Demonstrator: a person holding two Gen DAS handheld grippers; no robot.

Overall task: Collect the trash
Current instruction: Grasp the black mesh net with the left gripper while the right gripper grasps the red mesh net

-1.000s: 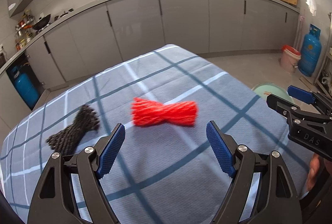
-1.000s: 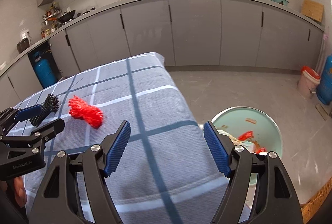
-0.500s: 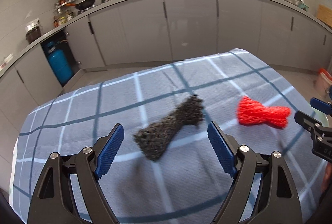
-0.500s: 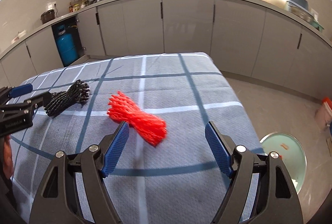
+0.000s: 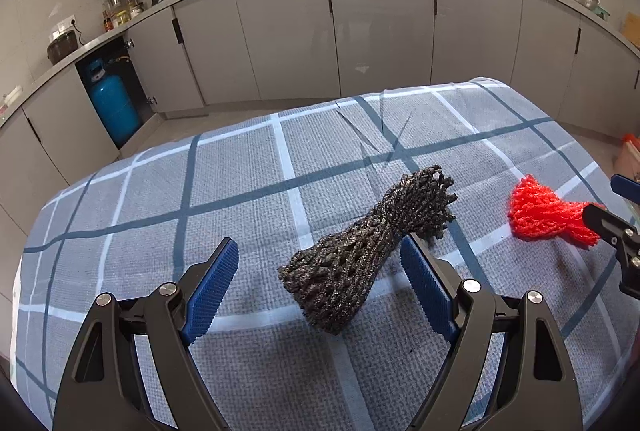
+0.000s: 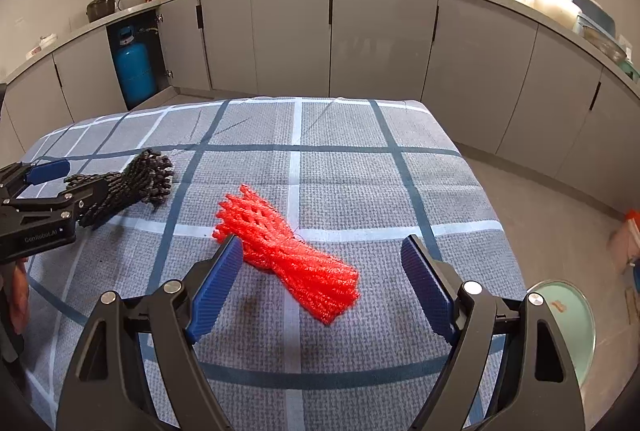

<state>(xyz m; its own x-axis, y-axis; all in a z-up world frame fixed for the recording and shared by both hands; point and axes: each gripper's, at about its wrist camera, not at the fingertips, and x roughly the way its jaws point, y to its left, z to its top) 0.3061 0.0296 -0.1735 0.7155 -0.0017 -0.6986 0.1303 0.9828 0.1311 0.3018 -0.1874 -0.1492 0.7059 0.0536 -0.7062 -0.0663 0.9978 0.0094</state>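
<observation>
**A:** Grey kitchen cabinets ring the room, and a checked cloth (image 5: 248, 215) covers the table. What lies on it, from the left?

**B:** First the black net (image 5: 368, 251), a foam mesh sleeve pinched at the waist and flared at both ends. It lies slantwise between the spread jaws of the left gripper (image 5: 320, 287), with no pad pressing on it; whether its waist brushes the right-hand pad I can't tell. That gripper holds nothing.

**A:** And next?

**B:** The red net (image 6: 286, 259), the same kind, near the black one but apart. One end sits just beside the left pad of the right gripper (image 6: 322, 283), whose jaws have just been opening. They stand wide and empty, the net between them.

**A:** How would these handle?

**B:** Very light, soft and springy, I'd judge. They'd squash under the pads, not slip or break.

**A:** Where to grip?

**B:** At the narrow waist, probably; the flared ends would crumple and might pull loose.

**A:** And then?

**B:** A green bin (image 6: 576, 323) stands on the floor past the table's right edge.
</observation>
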